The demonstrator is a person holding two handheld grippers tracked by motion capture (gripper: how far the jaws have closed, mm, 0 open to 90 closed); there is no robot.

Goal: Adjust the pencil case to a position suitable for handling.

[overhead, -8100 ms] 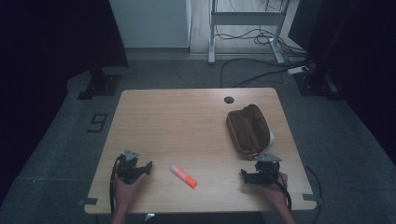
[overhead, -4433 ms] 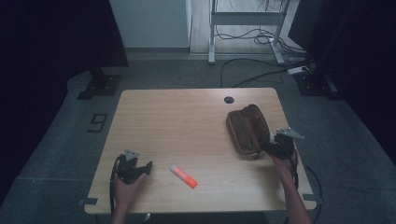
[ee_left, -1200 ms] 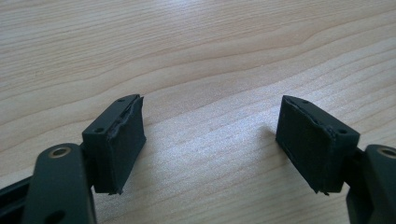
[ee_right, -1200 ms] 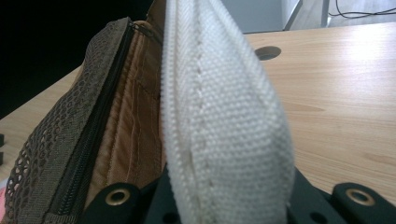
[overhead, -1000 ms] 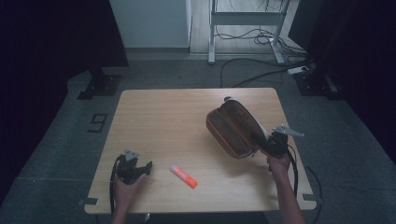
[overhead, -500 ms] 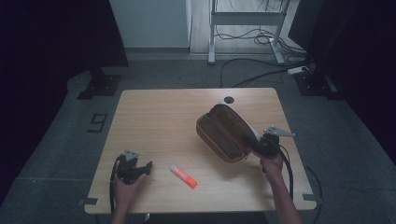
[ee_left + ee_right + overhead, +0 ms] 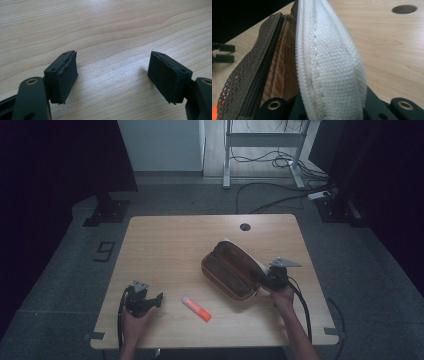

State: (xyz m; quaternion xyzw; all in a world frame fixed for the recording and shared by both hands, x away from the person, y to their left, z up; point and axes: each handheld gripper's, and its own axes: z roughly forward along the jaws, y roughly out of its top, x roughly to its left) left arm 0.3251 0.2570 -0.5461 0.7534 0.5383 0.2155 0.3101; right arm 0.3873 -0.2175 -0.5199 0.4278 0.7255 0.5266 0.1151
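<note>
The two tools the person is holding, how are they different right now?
The left tool is open with nothing between its jaws, bare wood showing in the left gripper view; the right tool is shut on the pencil case, gripping its white edge. The left tool sits near the table's front left corner, apart from the orange marker; the right tool is at the right side, touching the case. Both are black and each is held by a hand.

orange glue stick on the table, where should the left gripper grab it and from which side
Grip the orange and white glue stick across its middle, from straight above. It lies flat on the wooden table, pointing diagonally, so turn the open left gripper to straddle it.
</note>
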